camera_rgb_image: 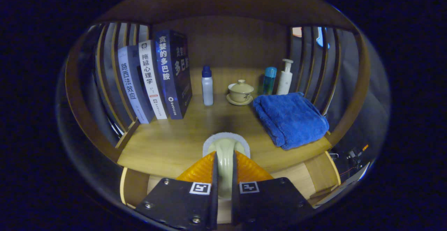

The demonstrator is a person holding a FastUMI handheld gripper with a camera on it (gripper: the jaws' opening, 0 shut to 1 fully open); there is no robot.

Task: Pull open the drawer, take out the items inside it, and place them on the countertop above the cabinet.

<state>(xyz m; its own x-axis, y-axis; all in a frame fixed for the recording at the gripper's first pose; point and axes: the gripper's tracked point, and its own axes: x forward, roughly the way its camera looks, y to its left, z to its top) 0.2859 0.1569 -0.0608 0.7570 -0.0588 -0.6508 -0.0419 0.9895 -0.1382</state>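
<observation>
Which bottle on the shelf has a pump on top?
The white bottle behind the blue towel. The teal-capped bottle beside it and the blue-capped bottle near the books have plain caps.

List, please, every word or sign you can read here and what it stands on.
"路西法效应": spine of the left book.
"拖延心理学": spine of the middle book.
"贪婪的多巴胺": spine of the dark book.
Small print low on the spines and the mark on the lidded cup: too small to read.
Tongs, shut on a pale handled item: square coded markers, no words.
</observation>
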